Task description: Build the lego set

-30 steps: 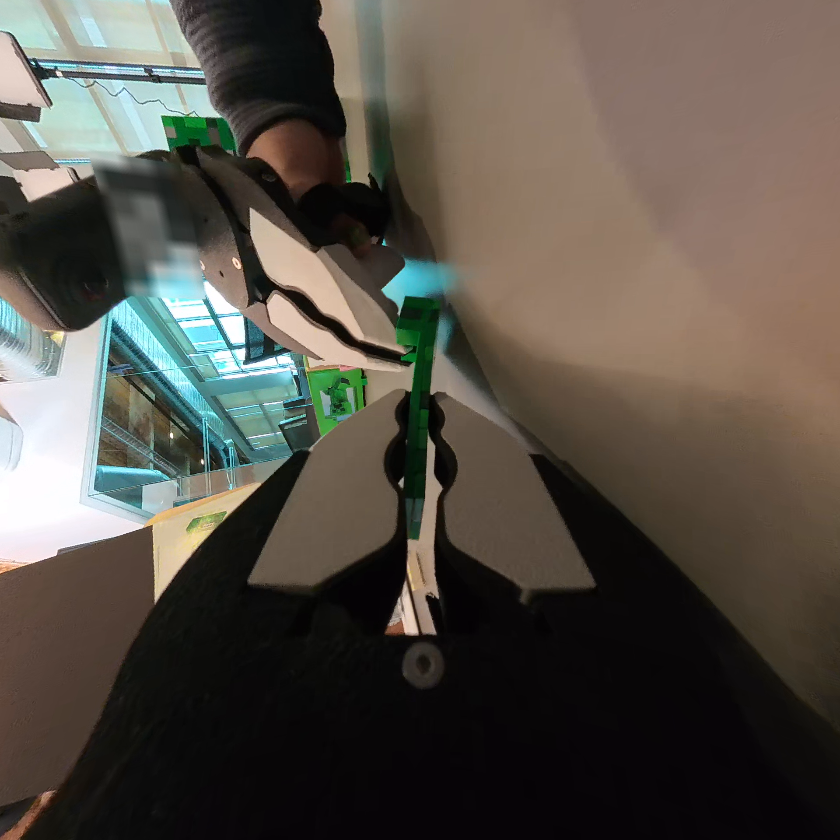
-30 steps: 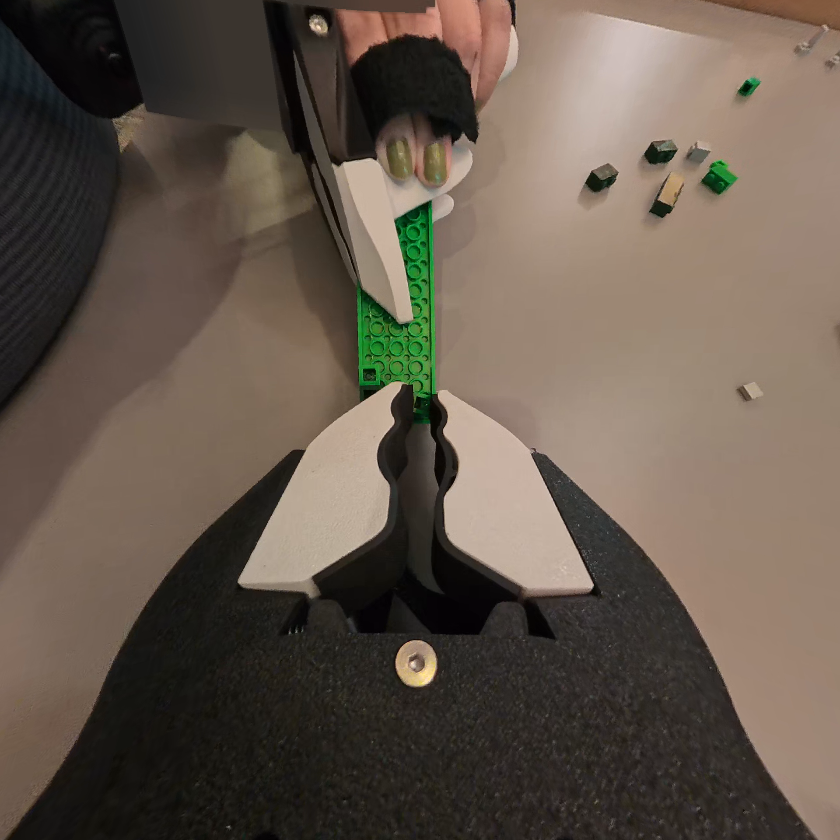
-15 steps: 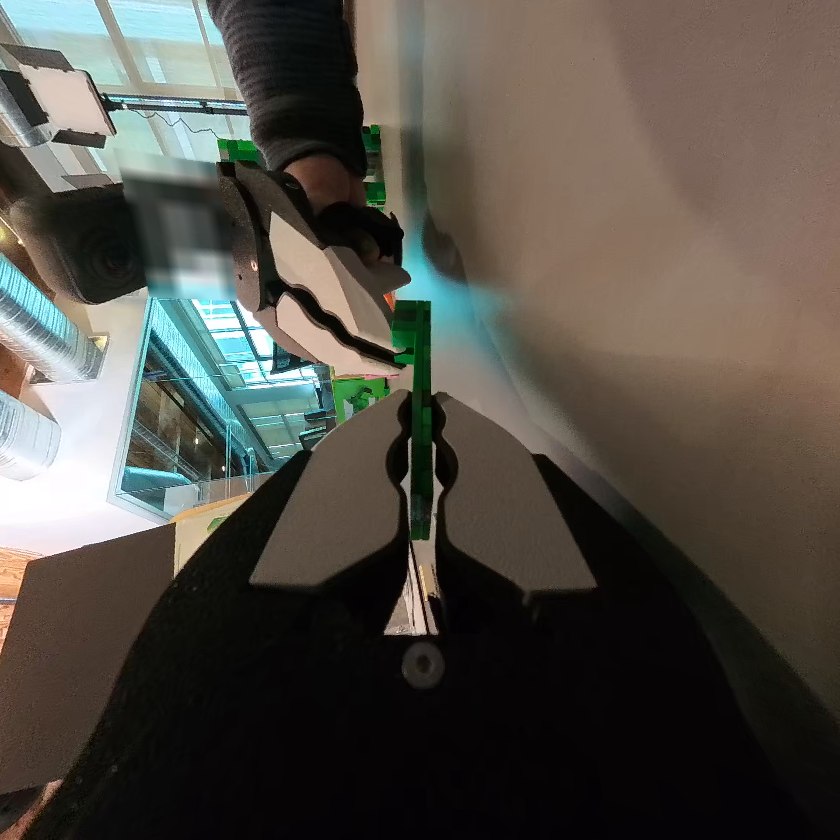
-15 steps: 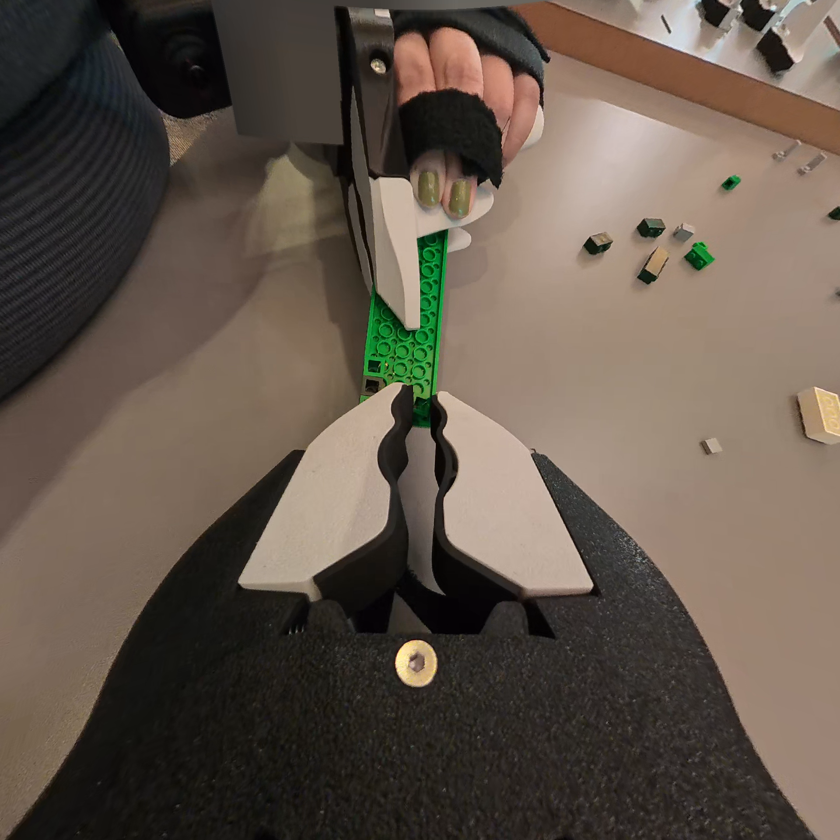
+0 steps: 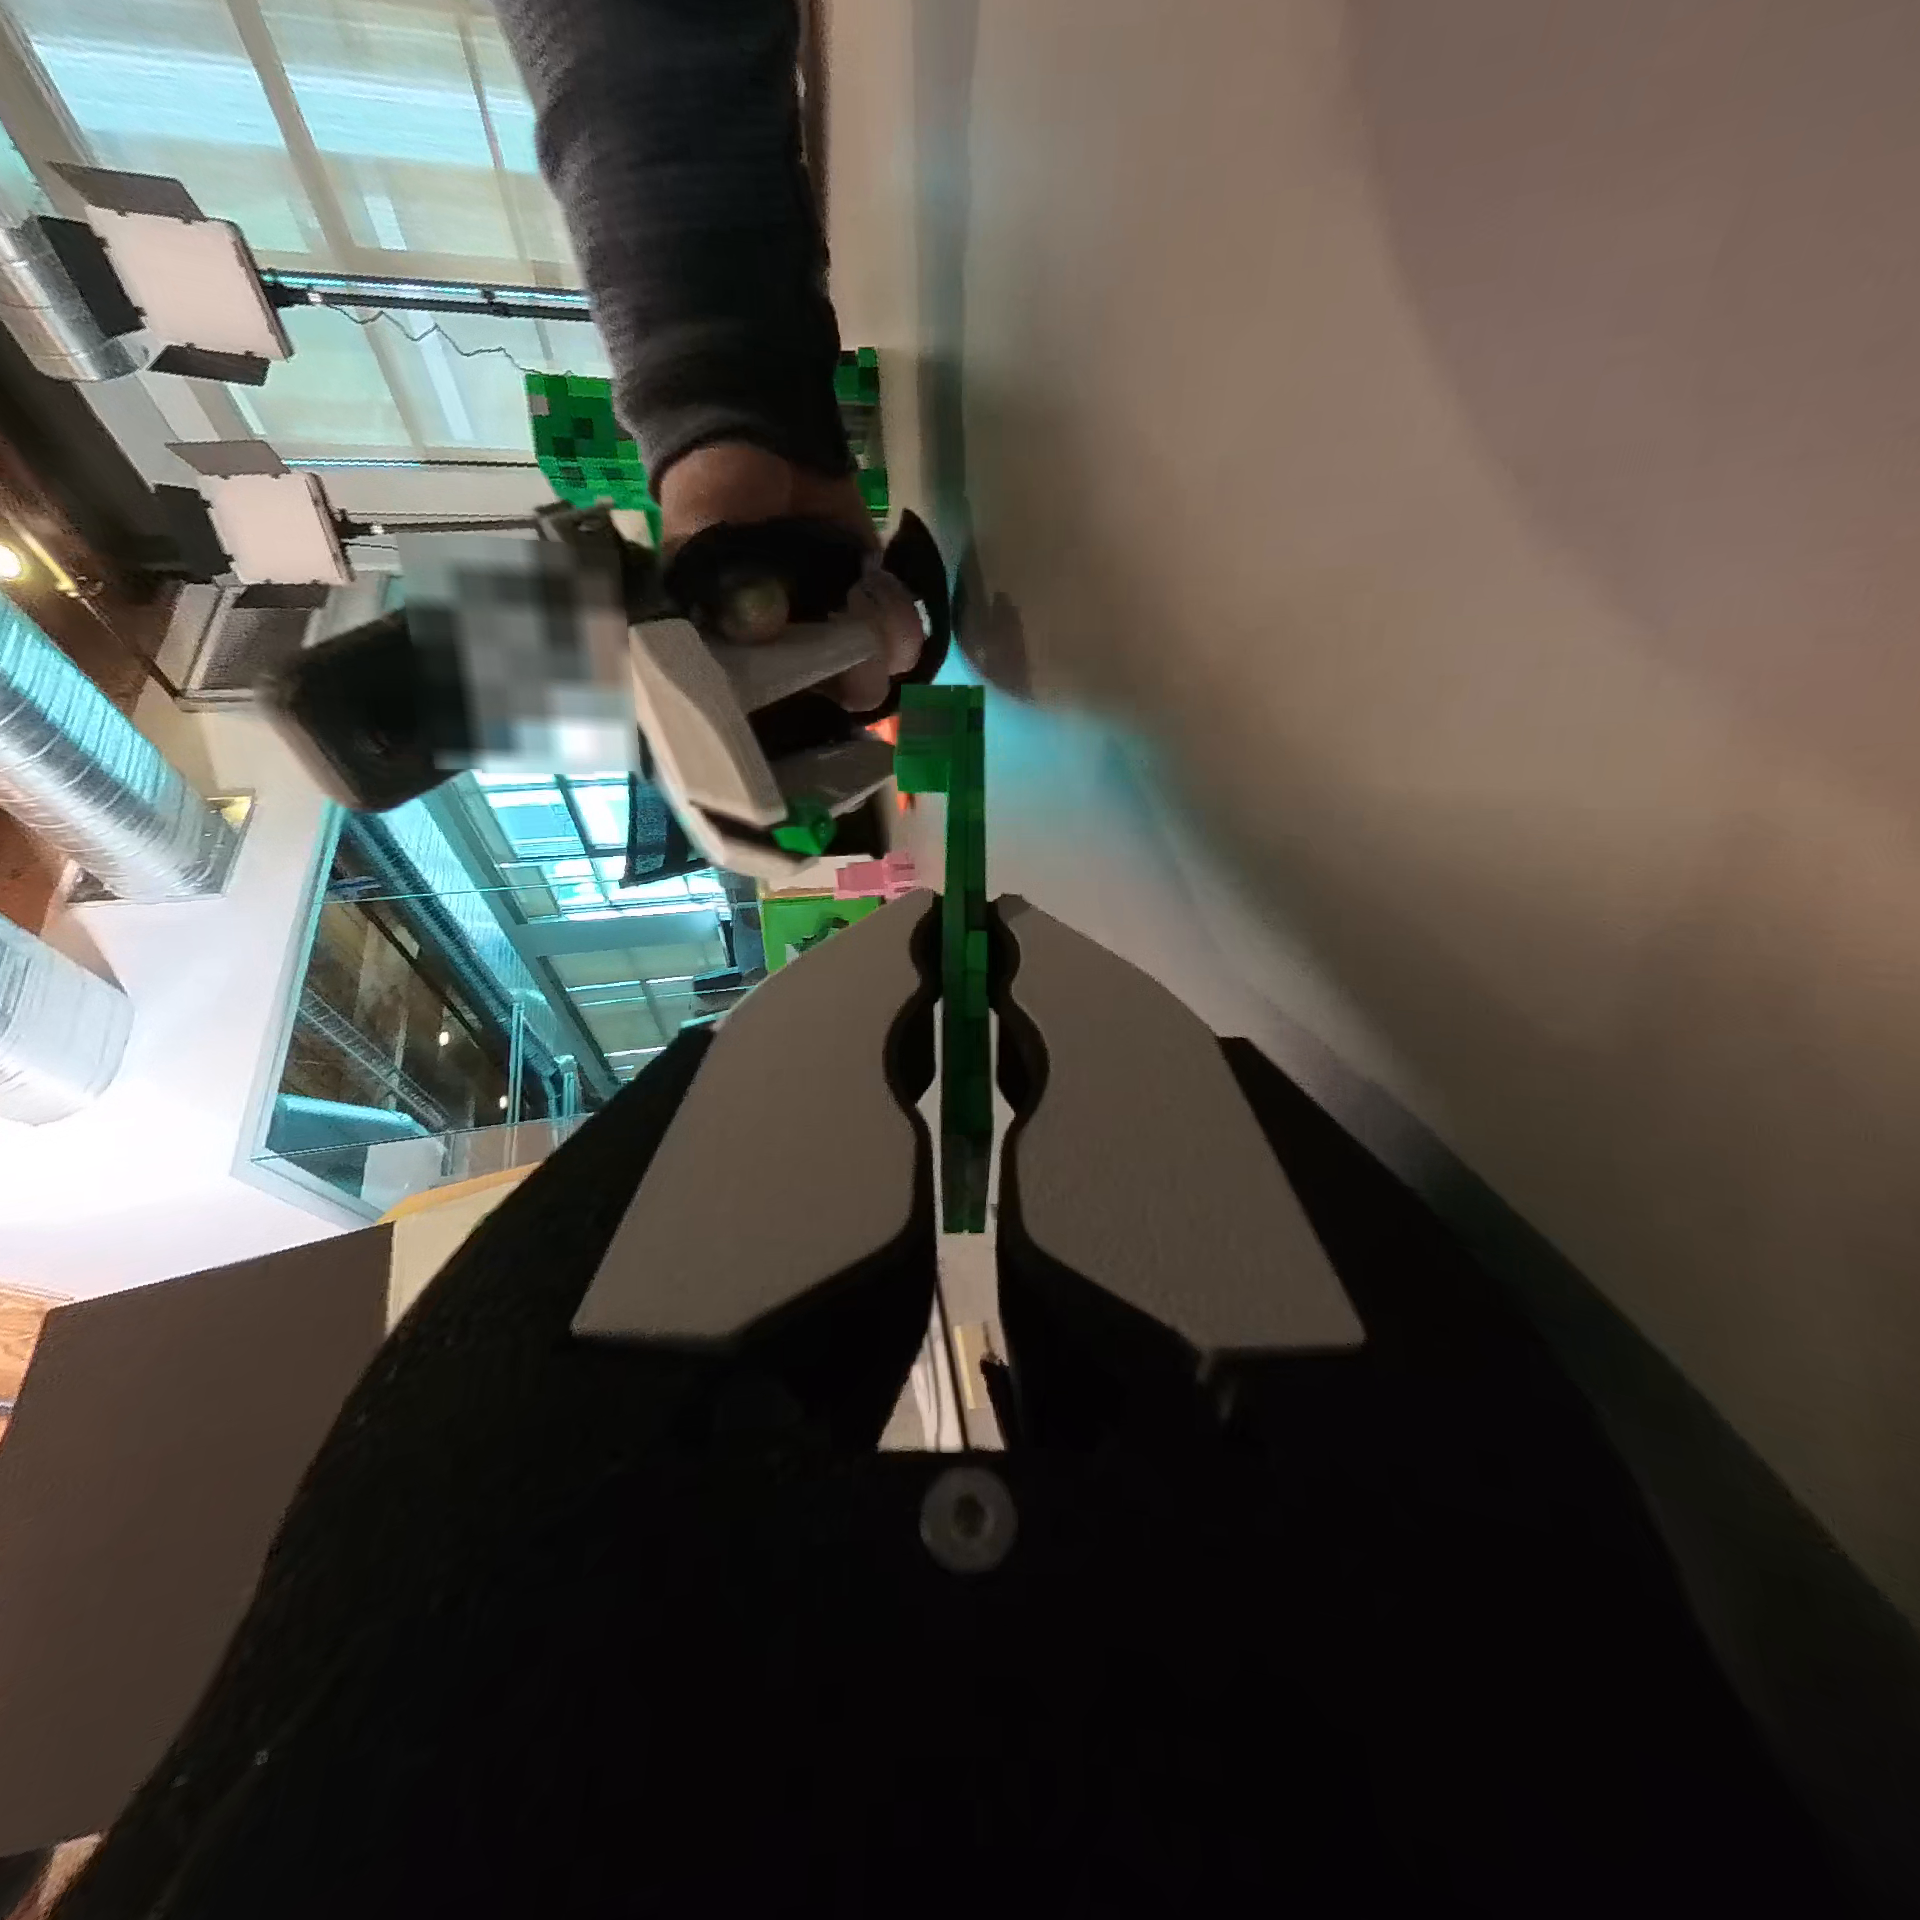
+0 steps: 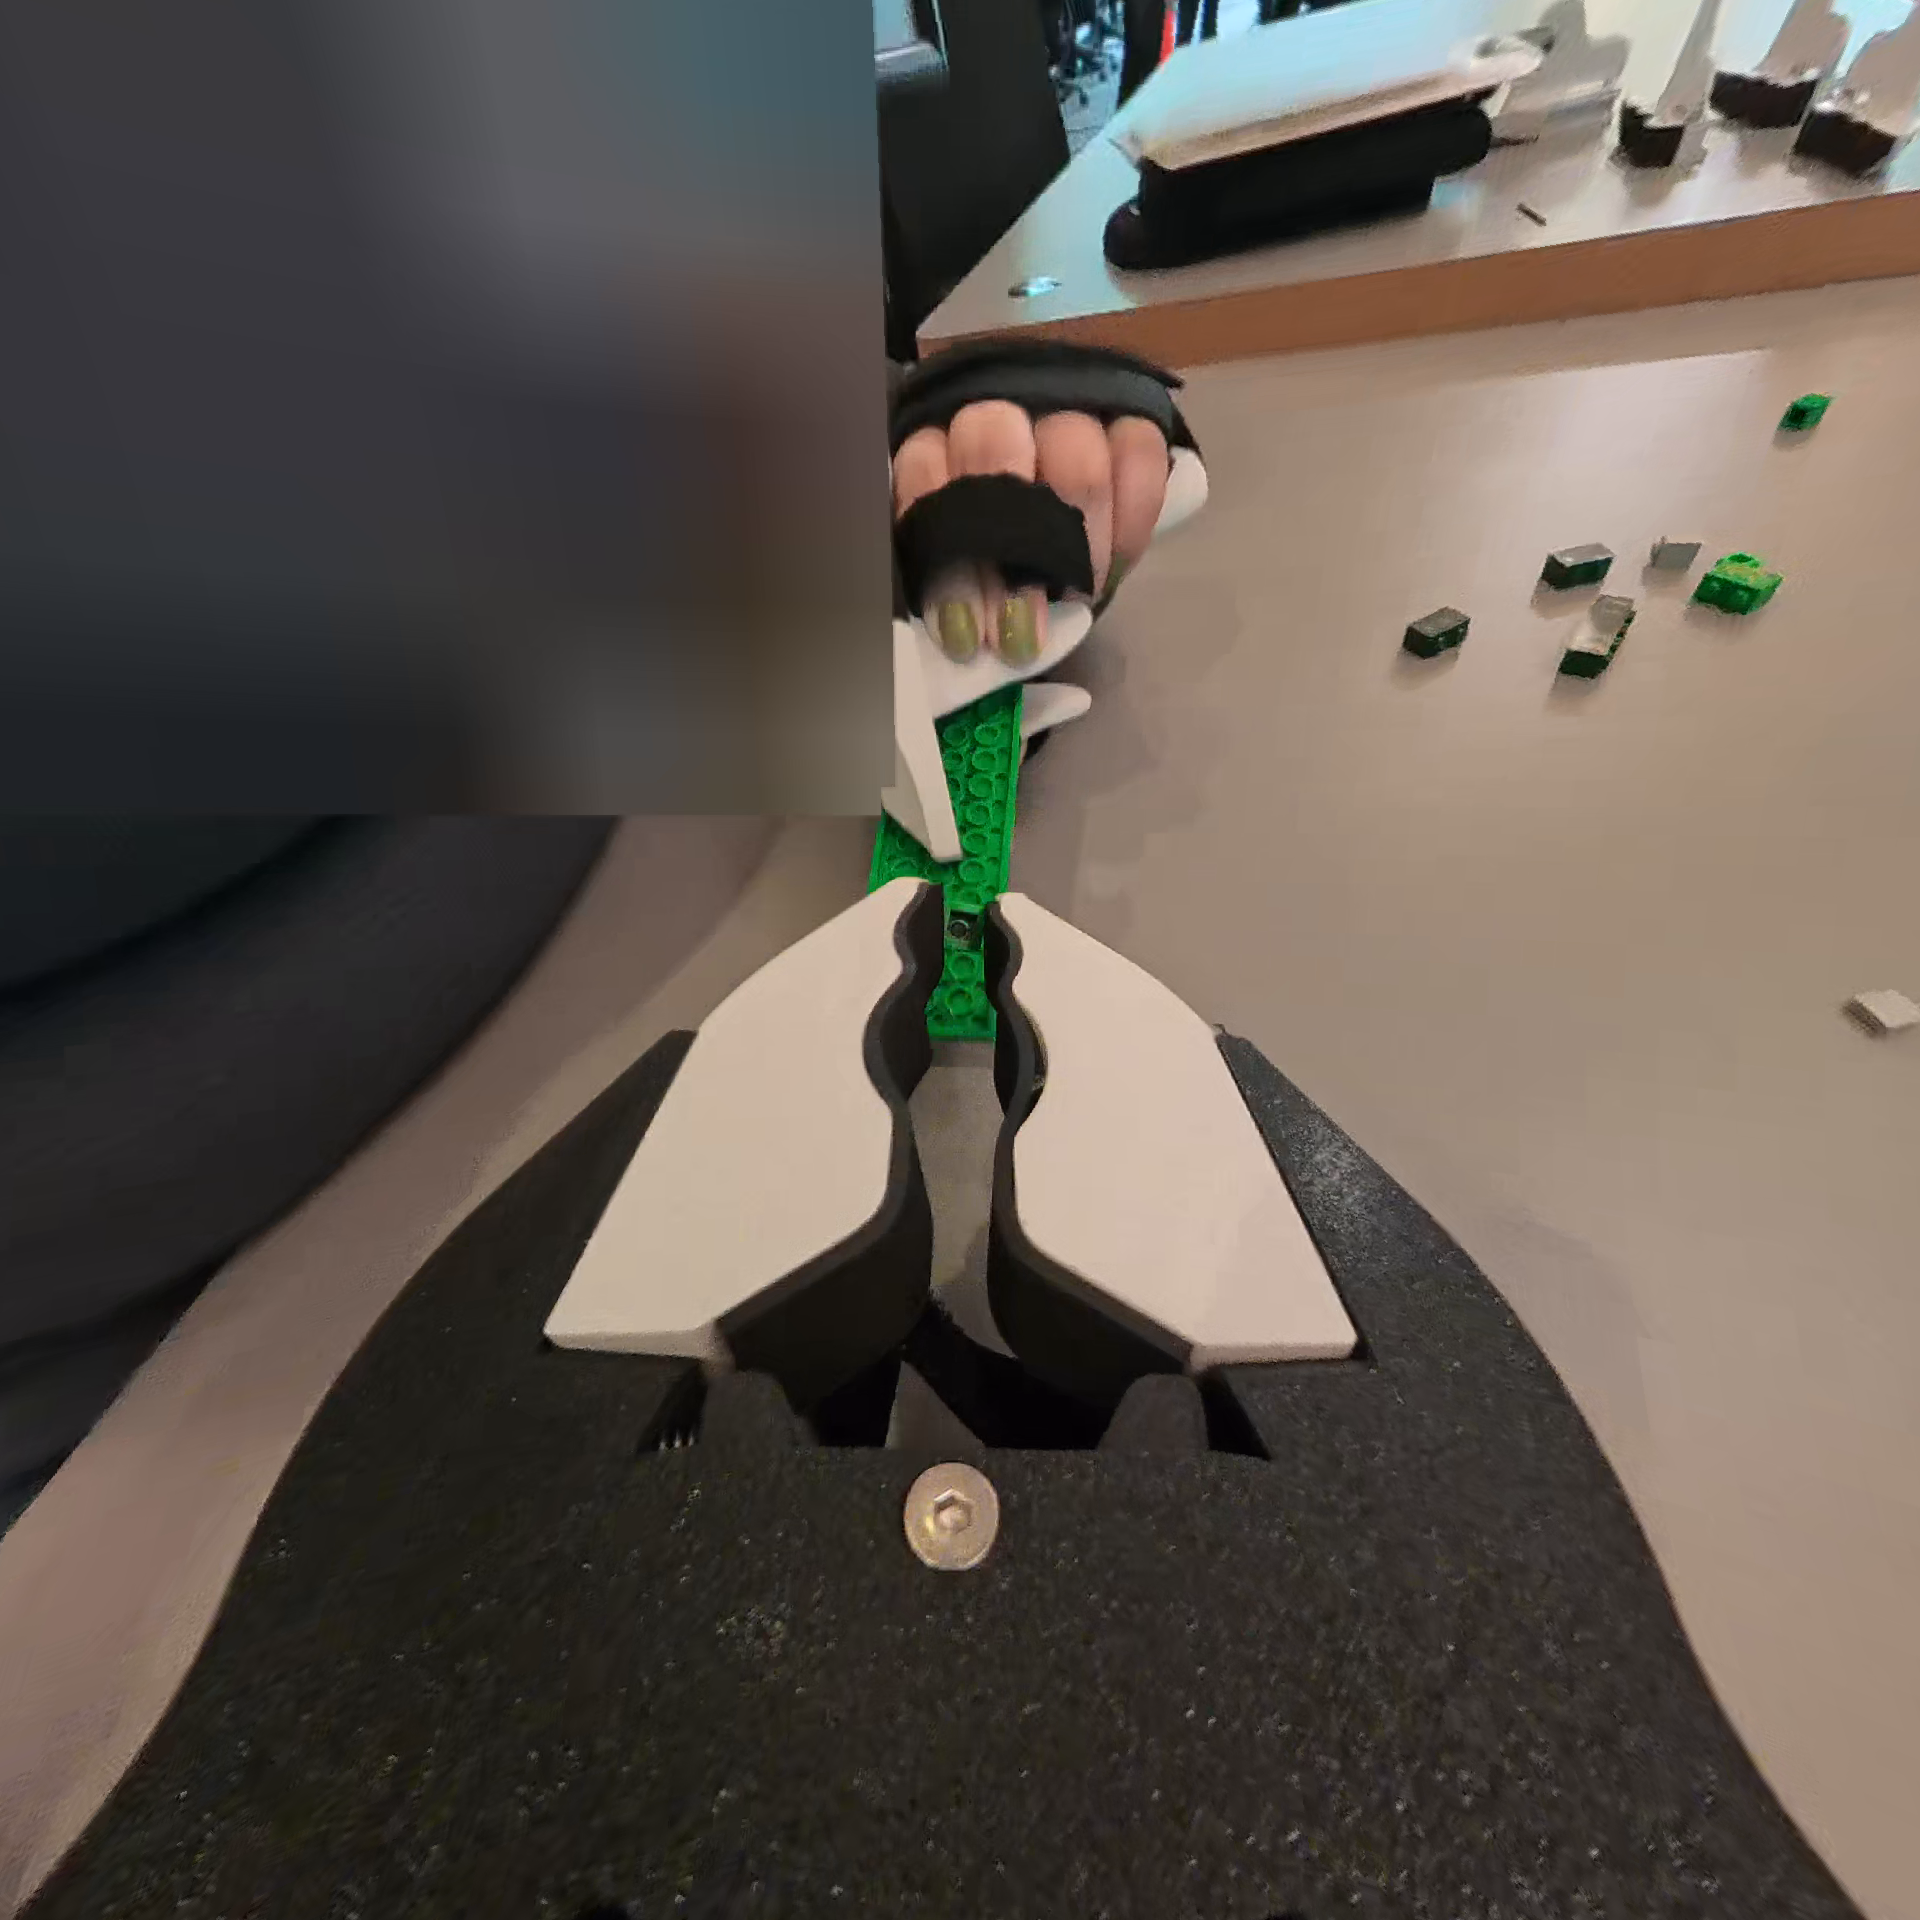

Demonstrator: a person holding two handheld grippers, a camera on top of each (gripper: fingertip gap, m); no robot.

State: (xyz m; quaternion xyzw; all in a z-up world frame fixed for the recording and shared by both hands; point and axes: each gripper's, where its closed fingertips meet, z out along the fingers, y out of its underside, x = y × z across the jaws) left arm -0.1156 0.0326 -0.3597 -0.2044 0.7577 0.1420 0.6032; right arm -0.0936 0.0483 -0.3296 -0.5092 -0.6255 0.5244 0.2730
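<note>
My left gripper (image 5: 966, 909) is shut on a long green lego plate (image 5: 961, 810), gripped by its edges and held level just above the grey table (image 5: 1455, 727). In the right wrist view the plate (image 6: 987, 790) runs from the left gripper (image 6: 982, 727) toward me, and its near end shows under my right gripper (image 6: 956, 904). The right jaws stand nearly closed. In the left wrist view a small green piece (image 5: 800, 831) sits pinched at the right gripper's tips, a short way off the plate's studded face.
Several loose bricks lie on the table at the right: dark green (image 6: 1436, 632), bright green (image 6: 1735, 580), small grey (image 6: 1883, 1010). A wooden-edged table (image 6: 1455, 281) stands behind. A green block model (image 5: 582, 436) stands far off. A person's dark clothing (image 6: 260, 1039) is at left.
The right gripper has drawn back from the plate's far end and now sits off its studded face. The right view has tilted up, and the plate's near end now shows between its fingers.
</note>
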